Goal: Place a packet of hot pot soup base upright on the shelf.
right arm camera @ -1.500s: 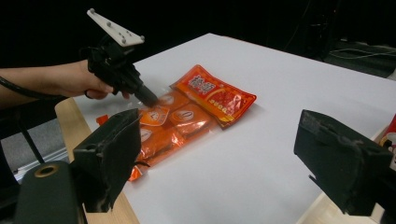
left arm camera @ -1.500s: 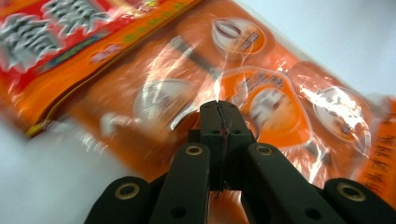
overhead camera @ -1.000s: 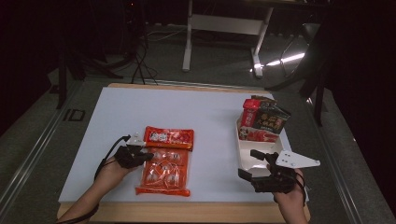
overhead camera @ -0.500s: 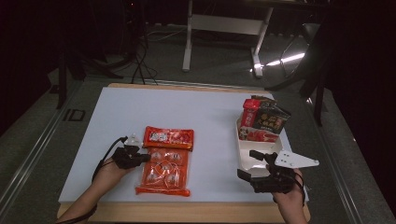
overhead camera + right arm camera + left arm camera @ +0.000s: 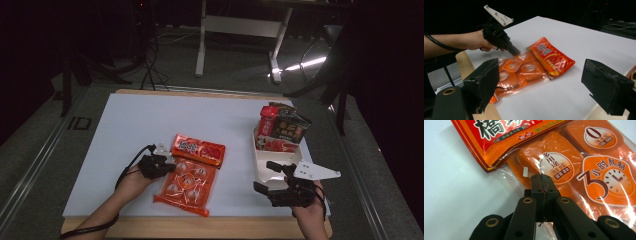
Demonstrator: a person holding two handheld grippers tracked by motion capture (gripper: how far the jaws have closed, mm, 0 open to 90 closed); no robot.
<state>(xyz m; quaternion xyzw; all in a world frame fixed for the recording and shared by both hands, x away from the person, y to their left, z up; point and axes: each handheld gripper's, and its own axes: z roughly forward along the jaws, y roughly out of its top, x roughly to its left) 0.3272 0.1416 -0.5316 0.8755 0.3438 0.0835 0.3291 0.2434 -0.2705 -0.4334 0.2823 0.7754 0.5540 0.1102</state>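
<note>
**Inspector:** Near the table's front-left edge, the left forearm enters from the bottom and angles up and right. The left gripper (image 5: 167,166) has its 2 jaws pressed together, pinching the clear left margin of the orange snack bag (image 5: 187,182).

**Clerk:** And where does the bag lie?

**Inspector:** Flat on the white table (image 5: 150,120), near-centre, its long axis running near to far with a slight tilt. Its red header (image 5: 198,148) is the far end; its near end sits just short of the table's wooden front lip. In the left gripper view the jaw tips (image 5: 541,185) meet on the film beside an orange block inside the bag.

**Clerk:** The right side?

**Inspector:** The right hand (image 5: 306,210) sits at the near-right corner, holding the right gripper (image 5: 264,176) level and aimed left. Its 2 jaws are spread wide with nothing between them. It sits at the near-left corner of the white tray (image 5: 265,167).

**Clerk:** Tray contents?

**Inspector:** Red and dark packets (image 5: 281,129) stand crowded at the tray's far end; its near part is bare.

**Clerk:** Room to move?

**Inspector:** Open white surface spans the far half and the strip between bag and tray. The bag is well apart from the tray.
</note>
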